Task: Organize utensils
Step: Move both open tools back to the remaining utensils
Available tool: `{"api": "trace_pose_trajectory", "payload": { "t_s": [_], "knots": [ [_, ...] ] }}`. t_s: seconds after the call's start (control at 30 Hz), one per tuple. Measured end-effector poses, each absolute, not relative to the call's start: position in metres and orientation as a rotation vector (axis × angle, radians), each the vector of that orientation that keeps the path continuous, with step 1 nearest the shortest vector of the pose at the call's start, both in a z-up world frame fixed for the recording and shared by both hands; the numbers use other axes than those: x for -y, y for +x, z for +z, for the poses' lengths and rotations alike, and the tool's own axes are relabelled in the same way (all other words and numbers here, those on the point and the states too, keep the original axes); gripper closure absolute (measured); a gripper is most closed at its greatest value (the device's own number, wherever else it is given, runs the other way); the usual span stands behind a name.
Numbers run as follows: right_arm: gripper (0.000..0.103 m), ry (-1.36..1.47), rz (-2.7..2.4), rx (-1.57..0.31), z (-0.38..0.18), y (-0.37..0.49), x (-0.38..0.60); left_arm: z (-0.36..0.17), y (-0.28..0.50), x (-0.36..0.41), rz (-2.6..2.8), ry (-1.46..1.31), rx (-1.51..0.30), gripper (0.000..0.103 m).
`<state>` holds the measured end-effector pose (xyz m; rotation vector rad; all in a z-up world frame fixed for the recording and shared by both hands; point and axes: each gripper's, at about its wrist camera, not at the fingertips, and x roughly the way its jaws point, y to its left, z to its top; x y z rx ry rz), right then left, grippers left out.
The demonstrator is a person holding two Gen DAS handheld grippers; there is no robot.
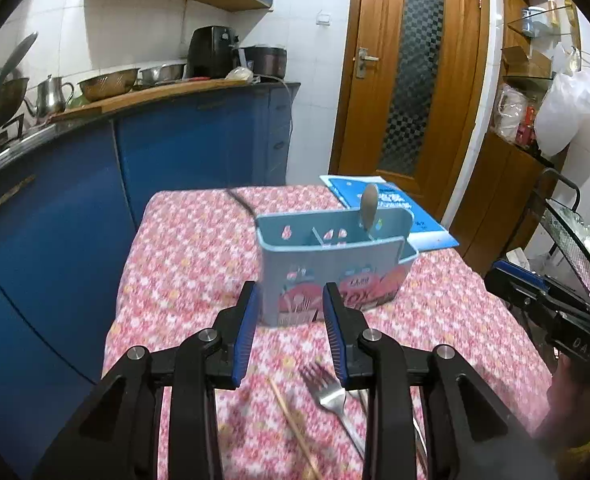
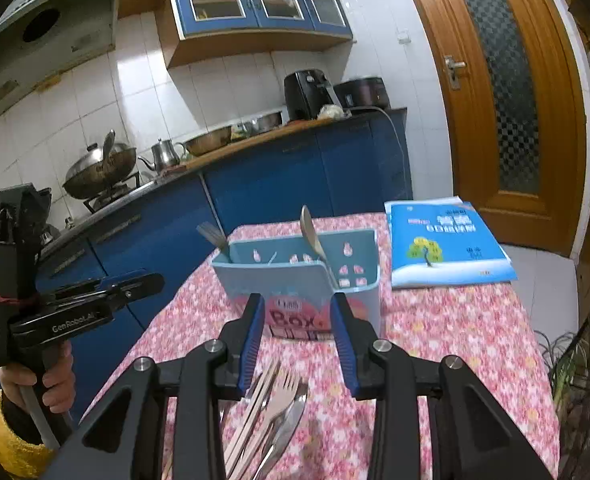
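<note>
Utensils [image 2: 271, 412] are left loose on the flowered tablecloth [image 2: 455, 340], in front of the blue holder [image 2: 295, 280], where a spoon [image 2: 309, 228] is stood. Left gripper [image 1: 291, 312] and right gripper [image 2: 297, 320] are held apart, empty.

The tabletop [image 1: 183, 264] was covered in a soft, matt cloth with a pink floral print. The utensil box [image 2: 295, 280] near the far edge appeared to be smooth, pale blue plastic with a slight sheen and a printed label. The spoon [image 2: 311, 232] and fork [image 2: 213, 238] standing in it were bright, polished metal. The loose fork [image 1: 327, 392] at the near edge was likewise glossy metal; the chopsticks [image 2: 255, 404] beside it looked like pale, matt wood. The booklet [image 2: 447, 244] at the far right corner had a glossy paper cover. The gripper pads [image 2: 253, 344] were ribbed blue, apparently rubber, on matt black plastic arms with bare metal pivots.
</note>
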<state>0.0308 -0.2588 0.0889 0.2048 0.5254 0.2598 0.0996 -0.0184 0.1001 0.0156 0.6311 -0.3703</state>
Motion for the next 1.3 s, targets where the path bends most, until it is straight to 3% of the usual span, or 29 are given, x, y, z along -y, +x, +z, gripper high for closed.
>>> {"api": "trace_pose_trajectory", "payload": {
  "t_s": [0.73, 1.3],
  "knots": [
    [0.066, 0.162, 0.266, -0.907, 0.026, 0.02, 0.228, 0.048, 0.064, 0.008, -0.354, 0.035, -0.85, 0.07],
    [0.066, 0.052, 0.262, -1.066, -0.01, 0.04, 0.196, 0.014, 0.069, 0.002, -0.339, 0.006, -0.944, 0.07]
  ]
}}
